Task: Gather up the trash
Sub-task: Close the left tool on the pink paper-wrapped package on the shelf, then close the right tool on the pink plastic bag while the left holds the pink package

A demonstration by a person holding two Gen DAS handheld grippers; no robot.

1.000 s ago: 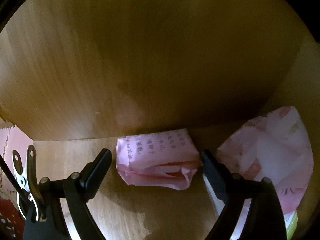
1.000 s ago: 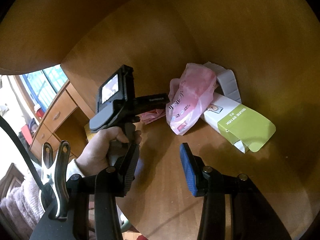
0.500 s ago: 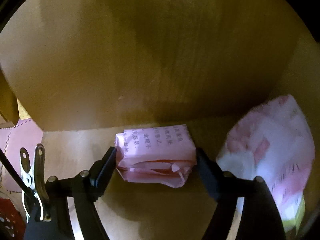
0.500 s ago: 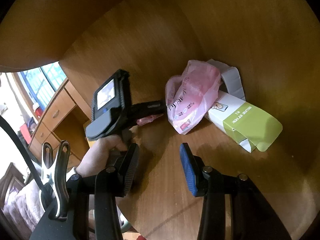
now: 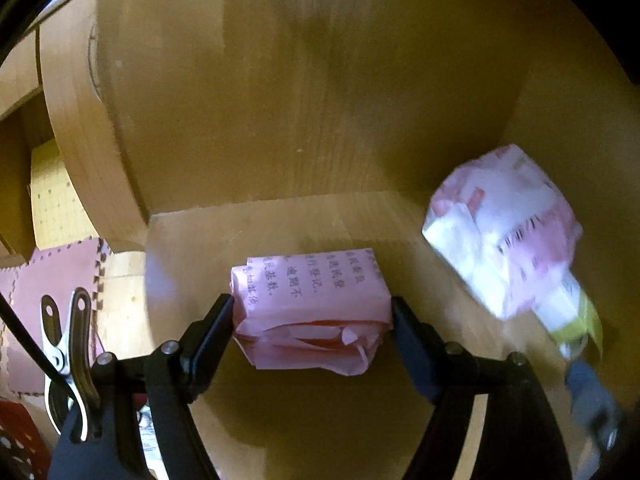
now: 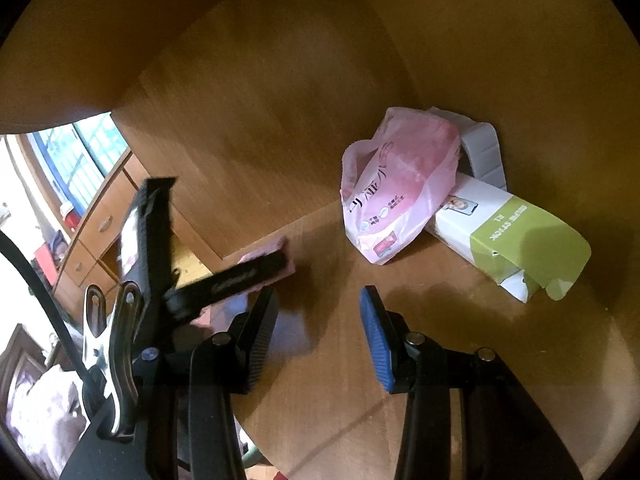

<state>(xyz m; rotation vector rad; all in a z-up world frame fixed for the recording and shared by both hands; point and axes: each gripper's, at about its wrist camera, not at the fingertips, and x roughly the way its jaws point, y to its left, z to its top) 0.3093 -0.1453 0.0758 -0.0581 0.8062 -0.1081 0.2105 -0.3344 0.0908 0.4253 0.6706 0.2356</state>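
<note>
left hand-held gripper [image 5: 312, 312] clamps pink folded paper [image 5: 310, 306] printed with chinese characters; right hand-held gripper [image 6: 318, 320] gapes empty.

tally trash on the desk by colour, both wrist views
Pink: 2, the folded pink paper and the pink plastic bag
White and green: 1, the carton
Grey-white: 1, the cardboard piece
Total: 4

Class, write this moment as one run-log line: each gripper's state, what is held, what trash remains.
left gripper: shut on pink paper wad | right gripper: open, empty | remaining: pink plastic bag, green-white box
</note>
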